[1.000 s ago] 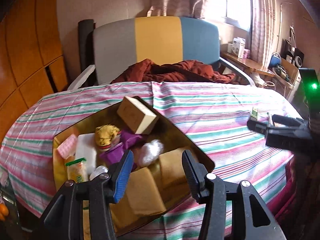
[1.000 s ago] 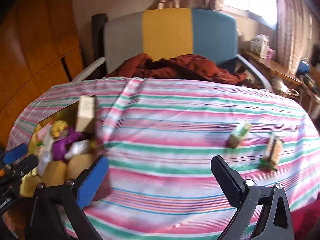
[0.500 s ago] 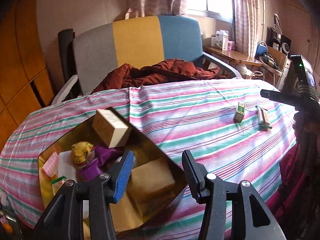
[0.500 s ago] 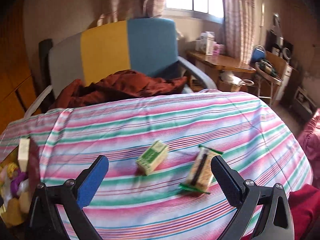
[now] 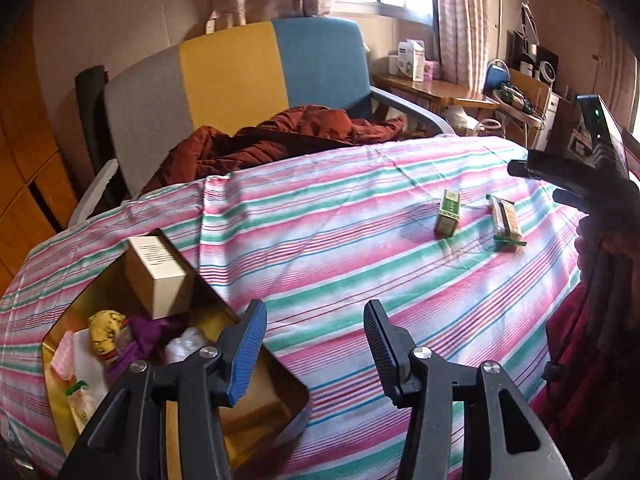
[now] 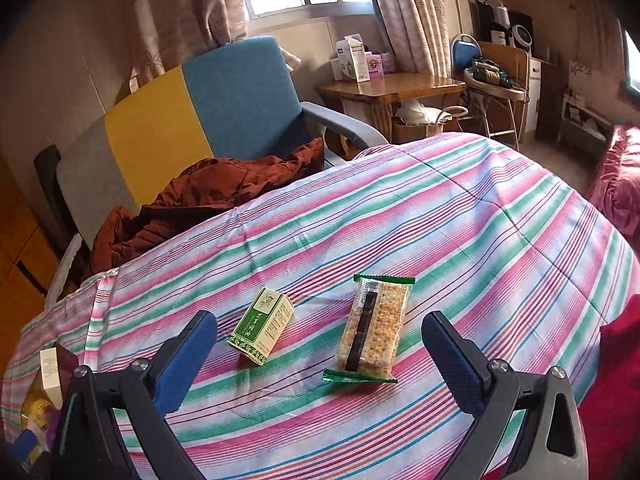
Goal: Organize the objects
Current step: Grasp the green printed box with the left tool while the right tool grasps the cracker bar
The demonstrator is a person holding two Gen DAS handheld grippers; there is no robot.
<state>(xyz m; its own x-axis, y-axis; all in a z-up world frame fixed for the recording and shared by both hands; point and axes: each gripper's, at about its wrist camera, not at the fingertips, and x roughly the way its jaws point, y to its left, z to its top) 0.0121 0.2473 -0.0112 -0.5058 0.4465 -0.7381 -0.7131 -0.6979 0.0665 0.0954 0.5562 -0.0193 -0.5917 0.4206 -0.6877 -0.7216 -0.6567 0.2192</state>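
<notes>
The right gripper (image 6: pixel 320 344) is held wide and empty at lower centre, framing the green box (image 6: pixel 262 326) and cracker packet (image 6: pixel 372 330), presumably for pickup. The left gripper (image 5: pixel 316 340), empty, is kept half-open beside the gold tin (image 5: pixel 60 420), lower left.

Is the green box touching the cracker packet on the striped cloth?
Apart. The right wrist view shows a strip of striped cloth between the green box and the cracker packet; they lie side by side.
</notes>
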